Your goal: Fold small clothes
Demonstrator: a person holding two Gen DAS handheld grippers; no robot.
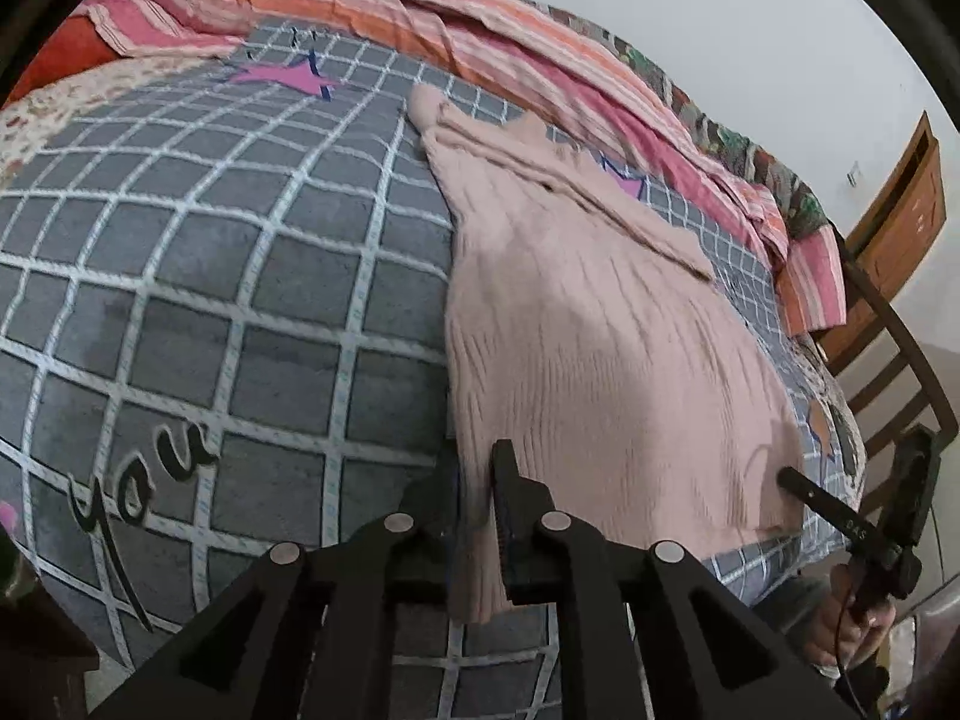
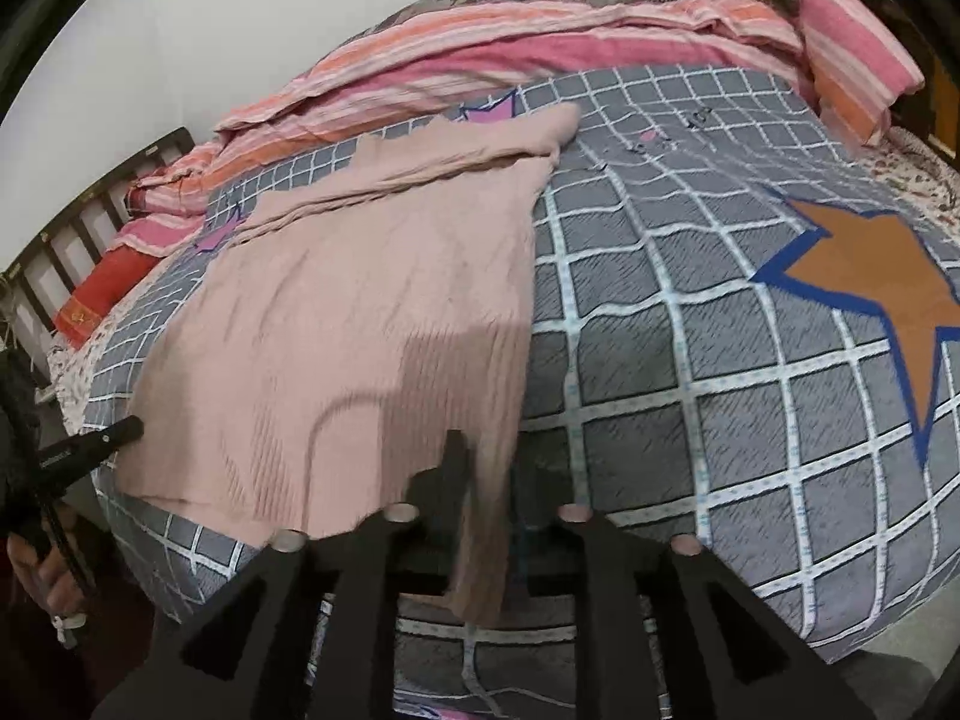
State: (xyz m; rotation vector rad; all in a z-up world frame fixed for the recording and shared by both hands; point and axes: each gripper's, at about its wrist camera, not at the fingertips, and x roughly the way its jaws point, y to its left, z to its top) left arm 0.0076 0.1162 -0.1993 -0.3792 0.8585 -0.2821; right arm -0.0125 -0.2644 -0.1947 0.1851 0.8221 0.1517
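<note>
A pink ribbed knit garment (image 1: 600, 324) lies spread flat on the grey checked bedspread (image 1: 210, 276), with its sleeves folded across the far end. In the left wrist view my left gripper (image 1: 474, 480) is shut on the garment's near left hem corner, and cloth hangs down between its fingers. In the right wrist view the same garment (image 2: 360, 312) has its near right hem corner pinched in my right gripper (image 2: 489, 468). Each view shows the other gripper at the side, held by a hand (image 1: 852, 618).
A bunched pink and orange striped blanket (image 1: 480, 30) runs along the bed's far side by the white wall. A wooden cabinet (image 1: 900, 204) and dark slatted bed frame (image 2: 90, 198) stand at the bed's ends. A red pillow (image 2: 102, 294) lies near the slats.
</note>
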